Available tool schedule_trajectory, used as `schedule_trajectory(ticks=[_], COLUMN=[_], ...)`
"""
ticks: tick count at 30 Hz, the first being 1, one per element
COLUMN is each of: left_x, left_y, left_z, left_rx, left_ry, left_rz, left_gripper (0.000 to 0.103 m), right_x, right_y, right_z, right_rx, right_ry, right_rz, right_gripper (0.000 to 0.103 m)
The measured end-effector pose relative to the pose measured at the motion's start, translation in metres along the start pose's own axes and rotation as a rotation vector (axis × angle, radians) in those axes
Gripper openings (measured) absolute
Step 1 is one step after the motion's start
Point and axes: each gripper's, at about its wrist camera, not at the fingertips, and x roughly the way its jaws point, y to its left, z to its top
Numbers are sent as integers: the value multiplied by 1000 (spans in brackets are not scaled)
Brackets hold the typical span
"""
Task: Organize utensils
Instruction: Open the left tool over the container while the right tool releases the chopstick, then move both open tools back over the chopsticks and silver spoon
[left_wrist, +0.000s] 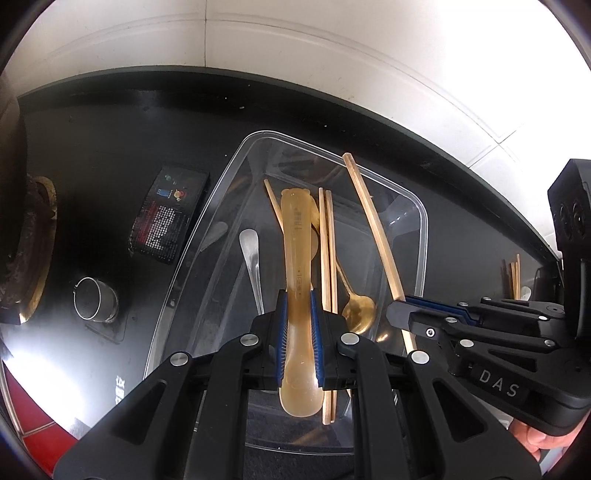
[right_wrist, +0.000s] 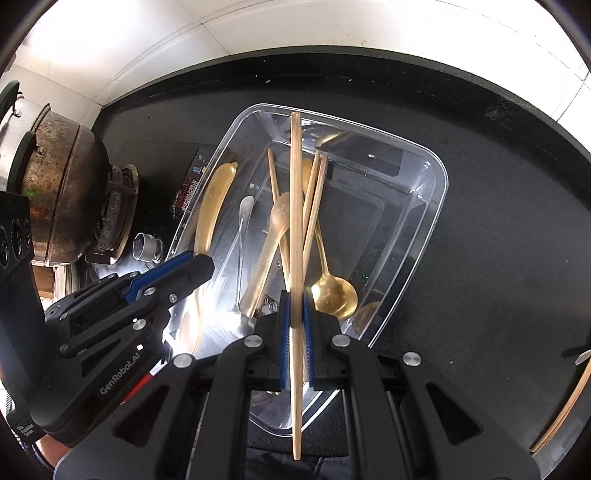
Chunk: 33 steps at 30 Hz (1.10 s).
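Observation:
A clear plastic tray (left_wrist: 424, 236) (right_wrist: 439, 192) lies on the black counter. It holds several wooden chopsticks (left_wrist: 327, 258) (right_wrist: 314, 199), a gold metal spoon (left_wrist: 360, 308) (right_wrist: 334, 291) and a silver spoon (left_wrist: 251, 251) (right_wrist: 243, 221). My left gripper (left_wrist: 299, 299) is shut on an amber plastic spoon (left_wrist: 295, 236) (right_wrist: 214, 199) over the tray. My right gripper (right_wrist: 295, 299) is shut on a wooden chopstick (right_wrist: 295, 206) (left_wrist: 373, 229), held lengthwise above the tray. Each gripper shows in the other's view, the right one (left_wrist: 400, 314) and the left one (right_wrist: 201, 266).
A rusty pot (right_wrist: 59, 184) sits on a stove burner (left_wrist: 33, 236) at the left. A small metal cup (left_wrist: 94, 299) (right_wrist: 146, 245) and a dark printed packet (left_wrist: 170, 214) lie left of the tray. More chopsticks (left_wrist: 513, 273) (right_wrist: 569, 406) lie at the right.

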Motion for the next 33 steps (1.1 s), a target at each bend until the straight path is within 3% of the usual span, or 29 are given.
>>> schedule_trajectory(ticks=[8, 9, 10, 11, 12, 23, 33], left_x=[8, 7, 6, 4, 0, -19, -30], left_y=[7, 9, 13, 16, 20, 29, -6], left_z=[1, 0, -1, -2, -4, -18, -37], left_rx=[-9, -18, -30, -42, -49, -79, -32], left_ry=[25, 21, 16, 5, -9, -40, -46], left_rz=[-31, -28, -26, -10, 2, 32, 48], left_gripper=[12, 25, 53, 61, 68, 69, 69], right_x=[3, 2, -1, -5, -12, -28, -54], right_y=[-4, -7, -11, -14, -20, -35, -52], right_z=[6, 8, 9, 10, 10, -2, -28], right_rx=[23, 38, 52, 65, 86, 111, 111], right_ry=[-8, -7, -17, -36, -73, -107, -149], right_rz=[10, 12, 9, 6, -7, 30, 53], right_gripper=[10, 15, 43, 70, 73, 73, 73])
